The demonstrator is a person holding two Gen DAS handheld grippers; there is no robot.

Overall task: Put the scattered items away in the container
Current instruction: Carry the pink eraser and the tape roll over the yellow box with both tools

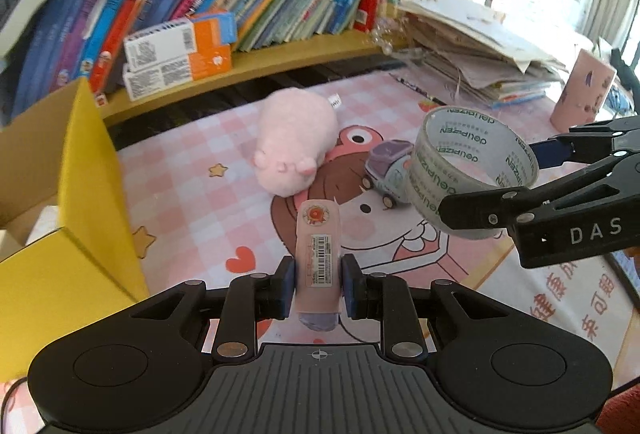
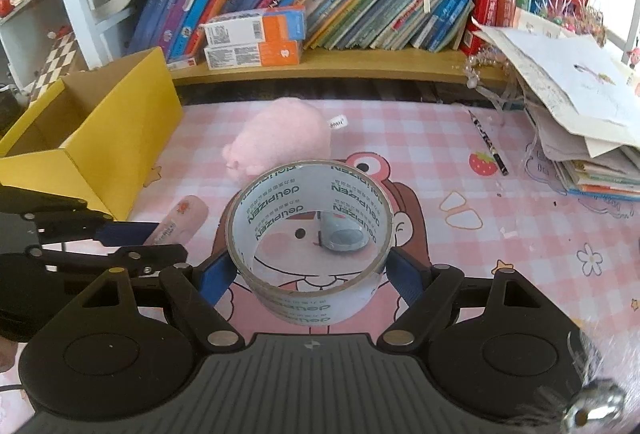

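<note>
Pink mat (image 2: pixel 500 218): one plush (image 2: pixel 280 137), one toy truck (image 1: pixel 386 169); left claw (image 1: pixel 319 284) clamping tube (image 1: pixel 319 254), right claw (image 2: pixel 310 274) clamping tape roll (image 2: pixel 310 234).

Both grippers closed on loads above the tabletop.
Left gripper (image 1: pixel 319 284) clamps a pink tube (image 1: pixel 319 254) between its pads; right gripper (image 2: pixel 310 276) pinches a tape roll (image 2: pixel 310 234) from outside.

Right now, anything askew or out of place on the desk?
The paper stack at the right is messy, with sheets splayed past the pile edge. A pencil lies loose on the mat. The plush pig lies tipped on its side. Nothing looks spilled or broken.
</note>
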